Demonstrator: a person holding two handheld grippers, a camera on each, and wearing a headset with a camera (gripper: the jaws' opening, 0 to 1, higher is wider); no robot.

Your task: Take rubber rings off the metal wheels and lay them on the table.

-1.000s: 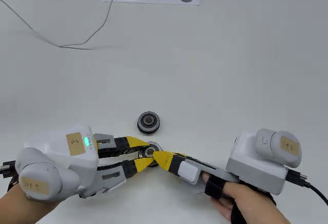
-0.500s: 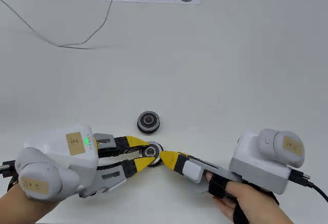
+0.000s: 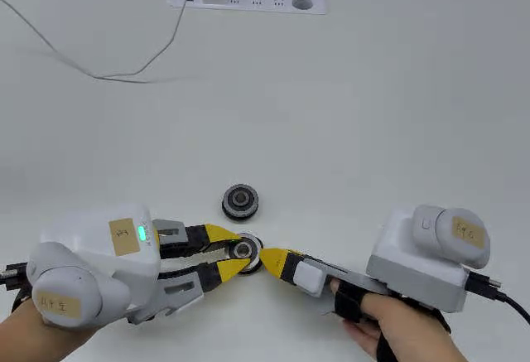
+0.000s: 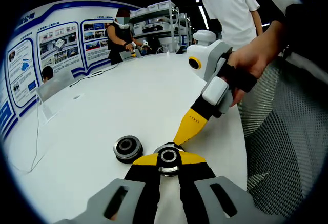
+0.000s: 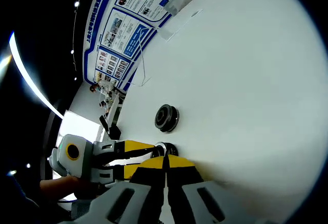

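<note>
A small metal wheel with a black rubber ring (image 3: pixel 244 248) (image 4: pixel 168 159) is clamped between the yellow jaws of my left gripper (image 3: pixel 238 251) (image 4: pixel 168 158), low over the white table. My right gripper (image 3: pixel 272 258) (image 5: pixel 165 160) is shut, and its yellow tip rests against the right rim of that wheel. I cannot tell whether it pinches the ring. A second wheel with its black ring (image 3: pixel 240 200) (image 4: pixel 128 148) (image 5: pixel 166 117) lies flat on the table just beyond the two grippers.
A white power strip (image 3: pixel 244 0) lies at the far edge, and a grey cable (image 3: pixel 99 73) runs left from it. Bare table (image 3: pixel 381 130) spreads to the right. Two people (image 4: pixel 231 8) stand behind the table, and a mesh chair (image 4: pixel 287 131) is close on the right.
My right gripper has drawn back a little to the right, so its tip now sits at the wheel's edge instead of over it. The left gripper and both wheels stay put.
</note>
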